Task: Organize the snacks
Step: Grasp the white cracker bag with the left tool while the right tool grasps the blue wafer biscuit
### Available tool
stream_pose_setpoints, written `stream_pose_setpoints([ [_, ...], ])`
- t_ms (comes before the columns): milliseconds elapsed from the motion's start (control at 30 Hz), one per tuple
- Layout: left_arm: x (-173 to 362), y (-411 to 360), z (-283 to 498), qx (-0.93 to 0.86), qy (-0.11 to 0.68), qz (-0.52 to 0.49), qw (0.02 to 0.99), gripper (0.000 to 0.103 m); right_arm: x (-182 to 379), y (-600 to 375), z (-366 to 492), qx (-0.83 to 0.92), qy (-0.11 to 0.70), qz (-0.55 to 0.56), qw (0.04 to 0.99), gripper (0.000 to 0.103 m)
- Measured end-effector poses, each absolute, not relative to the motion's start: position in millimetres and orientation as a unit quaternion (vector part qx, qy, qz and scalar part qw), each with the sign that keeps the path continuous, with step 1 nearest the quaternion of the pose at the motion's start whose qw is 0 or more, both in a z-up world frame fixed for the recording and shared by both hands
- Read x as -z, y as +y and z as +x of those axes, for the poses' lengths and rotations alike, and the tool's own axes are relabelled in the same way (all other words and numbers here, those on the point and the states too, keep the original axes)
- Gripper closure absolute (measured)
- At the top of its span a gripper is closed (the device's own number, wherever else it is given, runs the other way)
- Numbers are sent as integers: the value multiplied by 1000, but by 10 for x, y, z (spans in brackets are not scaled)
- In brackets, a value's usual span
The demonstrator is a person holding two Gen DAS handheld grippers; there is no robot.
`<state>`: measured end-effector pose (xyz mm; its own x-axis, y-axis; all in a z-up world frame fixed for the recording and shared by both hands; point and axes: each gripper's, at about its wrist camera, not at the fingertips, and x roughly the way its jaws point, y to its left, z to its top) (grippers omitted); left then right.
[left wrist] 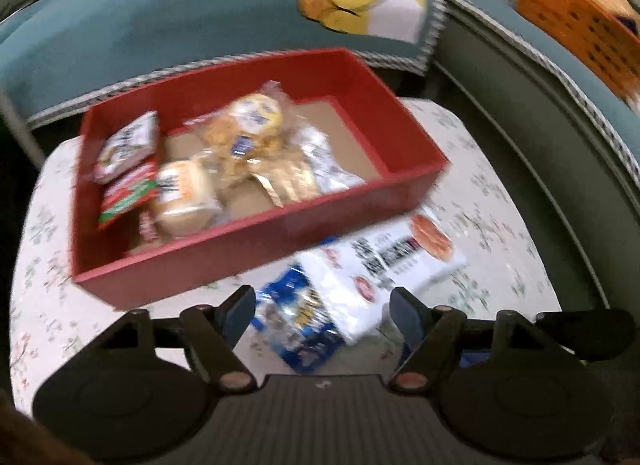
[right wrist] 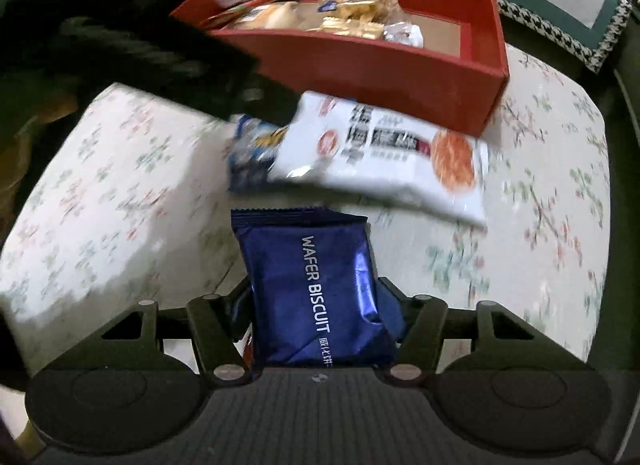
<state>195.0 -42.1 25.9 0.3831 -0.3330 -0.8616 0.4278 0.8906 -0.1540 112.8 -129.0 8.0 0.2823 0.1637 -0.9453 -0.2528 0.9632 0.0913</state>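
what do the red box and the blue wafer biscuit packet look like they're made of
Red box: likely cardboard, matte red walls, bare brown board floor.
Wafer biscuit packet: probably glossy foil-like plastic film, with bright creased glints and a crimped serrated top edge.

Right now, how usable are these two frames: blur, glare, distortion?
Left wrist: motion blur throughout, red box and white packet smeared; fisheye bends the sofa edge. Right wrist: background streaked, yet the blue wafer packet in the right gripper is sharp, lettering readable, slight foil glare; dark blurred shape blocks upper left.
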Motion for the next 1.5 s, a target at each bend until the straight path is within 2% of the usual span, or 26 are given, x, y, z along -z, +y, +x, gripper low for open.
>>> stream_pose_setpoints([
  [433,-39,-1336,2058,364,482,265,752,0,-171,-1678,1064,-110,569,37,814,34],
  [567,143,-1480,2228,360,501,270,739,0,-157,-1812,1053,-102,567,55,816,34],
  [800,274,-1600,2014,391,507,259,723,0,-112,-2047,1063,-73,570,68,816,35],
  [867,254,-1550,1897,396,505,266,719,7,-86,-2071,1050,-73,575,65,812,35],
  [1033,206,-1460,1876,362,523,249,730,8,-32,-1977,1015,-66,581,16,811,35],
  [1133,196,-1565,1966,349,534,216,739,6,-44,-1967,1023,-69,578,8,813,30],
  [1200,240,-1682,1942,342,531,235,739,6,-28,-1976,1030,-68,578,8,813,22],
  [1233,264,-1730,1927,338,525,246,742,0,-20,-1984,1027,-66,577,7,814,21],
  [1267,256,-1752,1940,337,522,243,745,0,0,-2005,1033,-63,578,8,814,21],
  [1300,249,-1755,1964,337,524,233,747,1,21,-2027,1041,-61,579,11,813,22],
  [1367,241,-1722,2008,326,526,210,757,14,46,-2083,1054,-53,582,21,811,23],
  [1433,222,-1658,1978,332,523,204,758,22,47,-2131,1050,-51,577,28,815,27],
  [1500,218,-1583,1941,326,527,202,758,25,45,-2126,1053,-47,577,28,815,33],
])
